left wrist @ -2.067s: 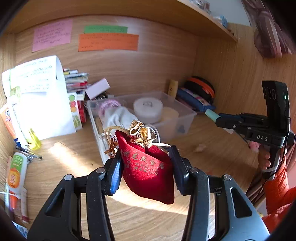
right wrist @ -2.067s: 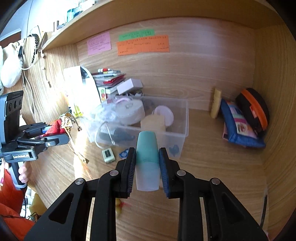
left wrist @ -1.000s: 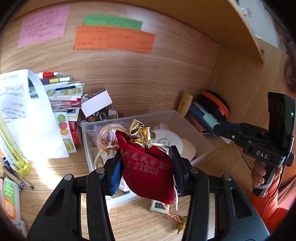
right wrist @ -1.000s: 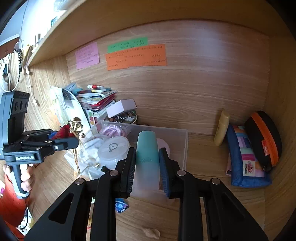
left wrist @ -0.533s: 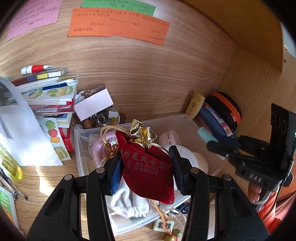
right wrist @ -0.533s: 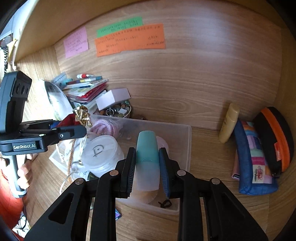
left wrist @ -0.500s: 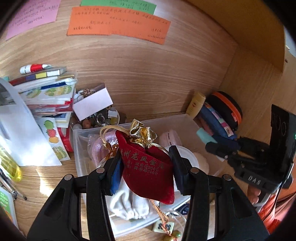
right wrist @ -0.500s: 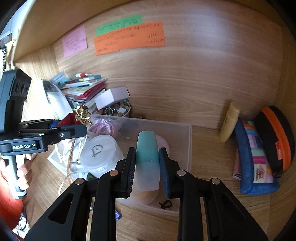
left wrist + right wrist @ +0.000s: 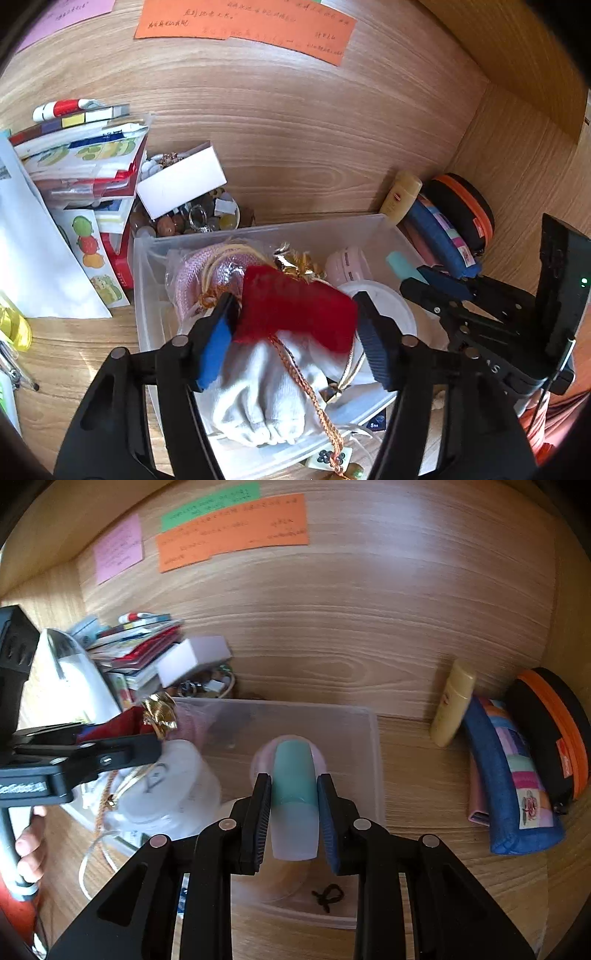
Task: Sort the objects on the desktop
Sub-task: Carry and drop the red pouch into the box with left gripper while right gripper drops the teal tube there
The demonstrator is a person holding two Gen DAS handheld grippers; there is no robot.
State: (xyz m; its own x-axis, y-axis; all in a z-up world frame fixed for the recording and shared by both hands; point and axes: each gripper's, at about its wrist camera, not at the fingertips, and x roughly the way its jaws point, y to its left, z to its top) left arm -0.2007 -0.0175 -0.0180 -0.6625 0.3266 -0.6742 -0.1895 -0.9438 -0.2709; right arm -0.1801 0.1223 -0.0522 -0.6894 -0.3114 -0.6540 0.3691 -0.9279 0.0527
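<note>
Both grippers had travelled forward from the open desk until they hung over the clear plastic bin (image 9: 258,236), and the left jaws had widened since half a second earlier. On the left, the left gripper (image 9: 291,332) had its fingers spread apart, and the red pouch (image 9: 295,306), blurred, sat between them, seemingly slipping free above a white cloth bag (image 9: 266,398) inside the bin. Whether either pad was touching it was unclear. To the right, the right gripper (image 9: 293,812) pinched a teal-capped bottle (image 9: 295,801) firmly, long axis pointing forward along the fingers, above the bin's emptier right half (image 9: 369,775). That hand seemed placed to lower and let go next.
</note>
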